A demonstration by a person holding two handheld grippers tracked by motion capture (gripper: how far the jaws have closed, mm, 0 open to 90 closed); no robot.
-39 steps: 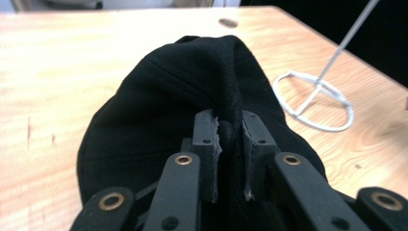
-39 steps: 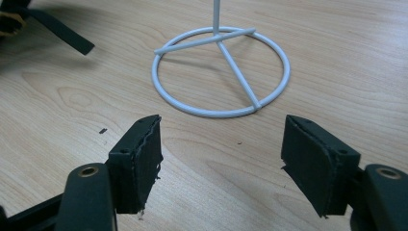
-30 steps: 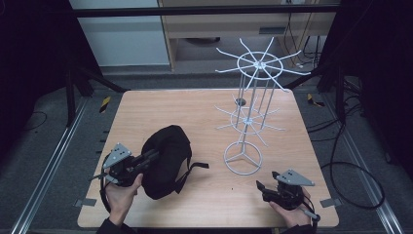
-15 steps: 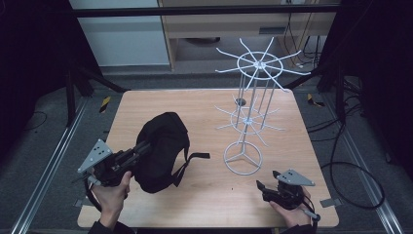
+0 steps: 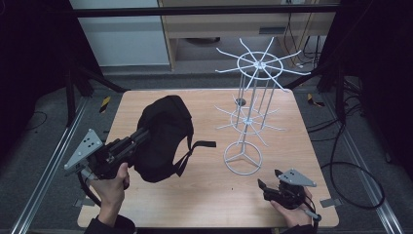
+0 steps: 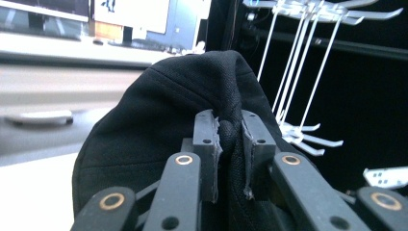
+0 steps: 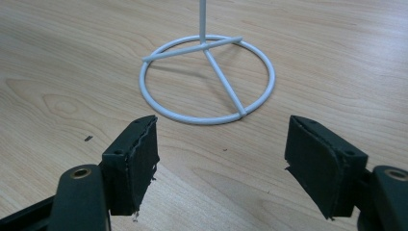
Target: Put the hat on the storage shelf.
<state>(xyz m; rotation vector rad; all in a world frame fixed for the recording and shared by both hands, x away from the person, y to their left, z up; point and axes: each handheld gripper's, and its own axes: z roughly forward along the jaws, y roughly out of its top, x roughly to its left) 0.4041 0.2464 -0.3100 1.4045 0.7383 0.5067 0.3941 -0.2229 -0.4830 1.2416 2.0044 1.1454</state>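
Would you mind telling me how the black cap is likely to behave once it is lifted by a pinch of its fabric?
Probably floppy: the black cap bunches between the left gripper pads. Its strap dangles, so it may snag the wire rack.

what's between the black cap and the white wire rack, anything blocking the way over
Nothing visible. The black cap is pinched in the left gripper at the left of the table, and bare wood lies between it and the white wire rack. Its loose strap trails toward the rack's base ring. The right gripper, jaws open, sits near the front edge.
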